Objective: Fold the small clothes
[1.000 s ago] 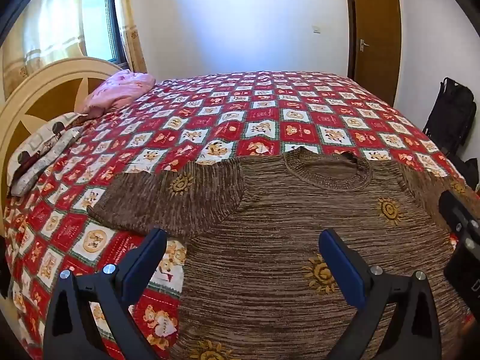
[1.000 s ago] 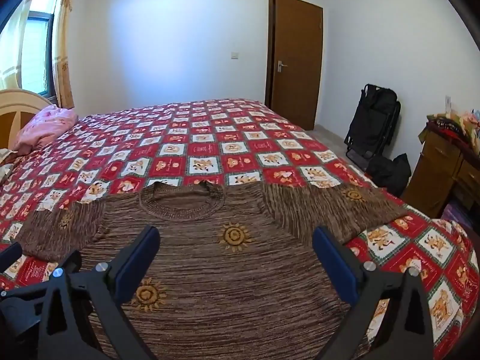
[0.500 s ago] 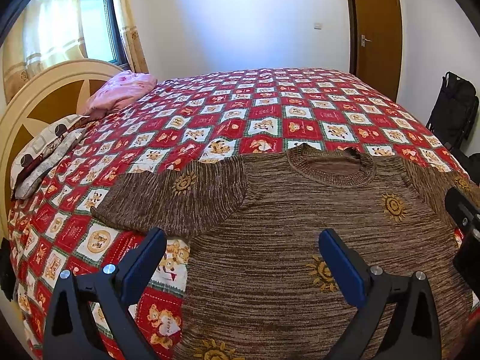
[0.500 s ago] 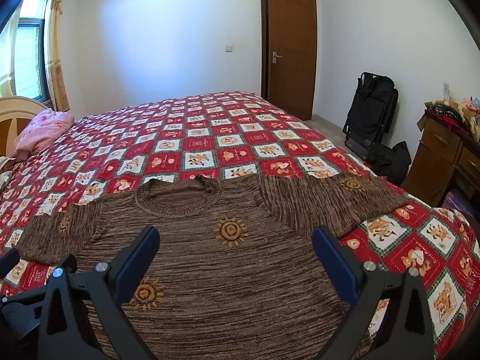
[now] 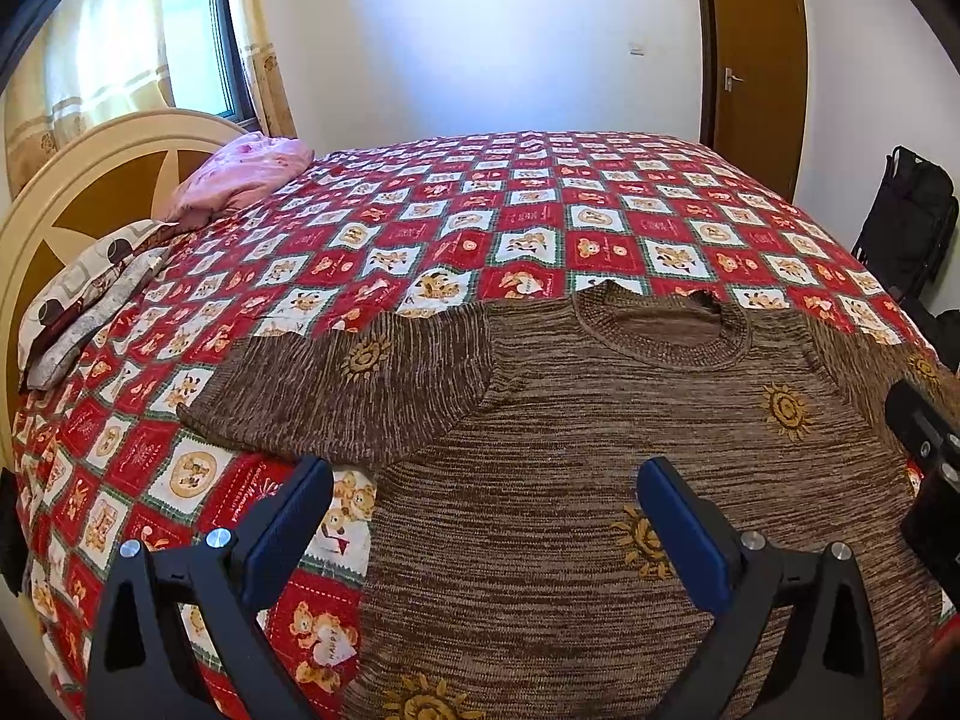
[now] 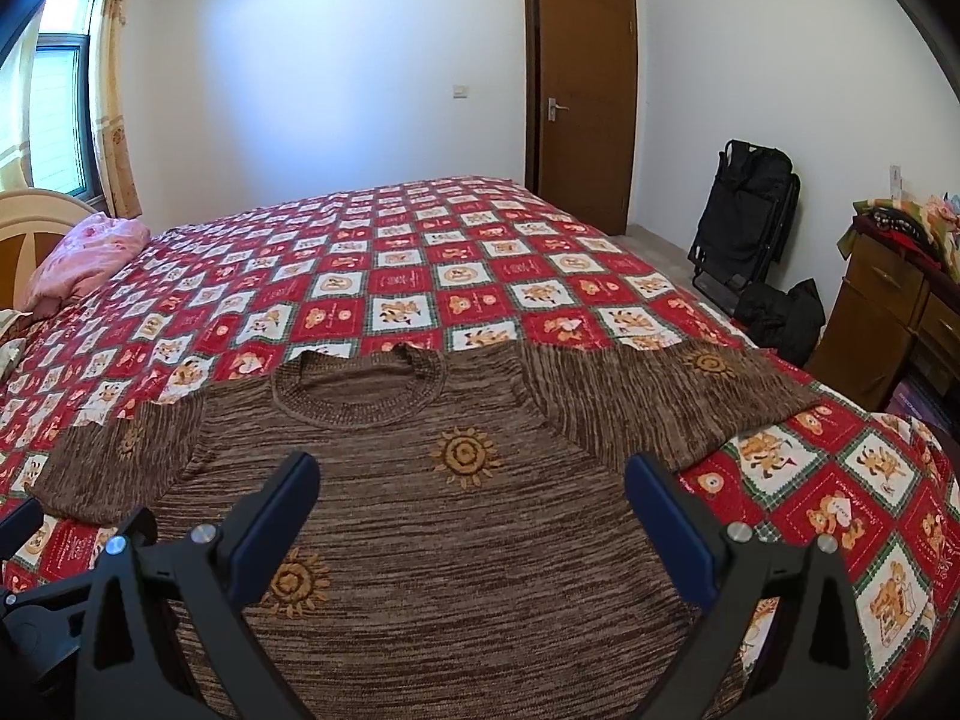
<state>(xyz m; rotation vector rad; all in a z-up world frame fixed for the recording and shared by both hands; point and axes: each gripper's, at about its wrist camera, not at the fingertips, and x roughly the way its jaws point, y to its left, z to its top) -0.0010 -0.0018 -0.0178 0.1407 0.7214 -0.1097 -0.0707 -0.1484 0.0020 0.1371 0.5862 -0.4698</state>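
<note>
1. sweater (image 5: 600, 450) (image 6: 432, 516) lies flat on the quilt (image 5: 510, 210) (image 6: 420, 264), neck away from the cameras, both sleeves spread out sideways.
2. left gripper (image 5: 480, 516) hangs over the sweater's left side, jaws wide, holding nothing.
3. right gripper (image 6: 471, 516) hangs over its chest, jaws wide, holding nothing.
4. pink cloth (image 5: 240, 174) (image 6: 84, 258) sits by the headboard (image 5: 72, 192).
</note>
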